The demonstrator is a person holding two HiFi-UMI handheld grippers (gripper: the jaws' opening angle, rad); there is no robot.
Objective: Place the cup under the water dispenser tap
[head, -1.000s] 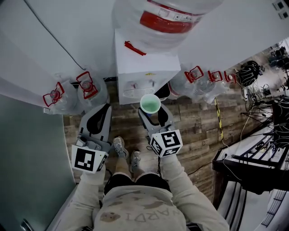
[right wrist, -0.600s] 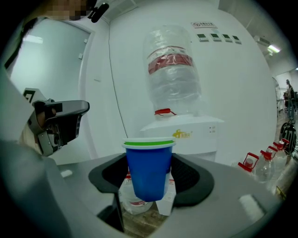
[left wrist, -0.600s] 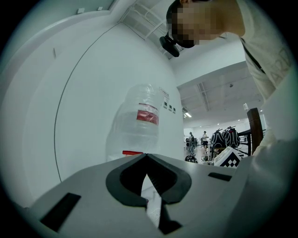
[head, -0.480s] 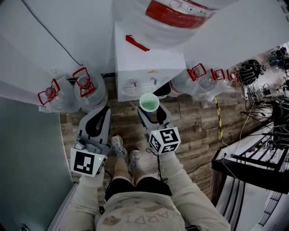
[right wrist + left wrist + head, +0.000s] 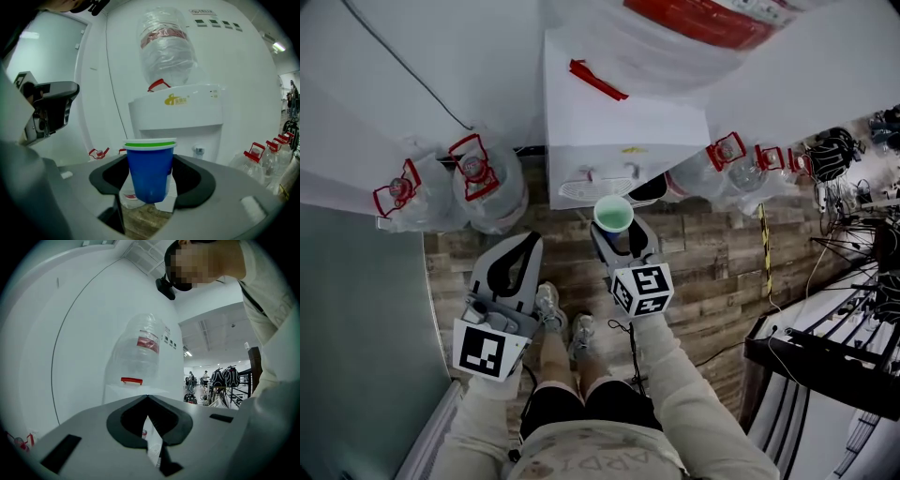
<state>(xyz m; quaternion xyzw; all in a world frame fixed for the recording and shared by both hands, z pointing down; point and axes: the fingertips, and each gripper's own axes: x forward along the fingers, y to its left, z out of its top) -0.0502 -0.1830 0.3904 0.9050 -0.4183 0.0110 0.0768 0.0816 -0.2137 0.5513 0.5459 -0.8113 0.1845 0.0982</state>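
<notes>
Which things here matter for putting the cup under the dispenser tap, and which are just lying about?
Job: blue plastic cup, right gripper holding it, white water dispenser, its tap.
Lying about: spare clear water bottles, tangled black cables, empty left gripper.

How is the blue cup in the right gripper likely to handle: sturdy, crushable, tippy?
Probably light: the cup looks empty from above. It seems thin-walled, so the right gripper squeezing hard might dent it. It narrows toward its base, so it may tip easily once set down.
</notes>
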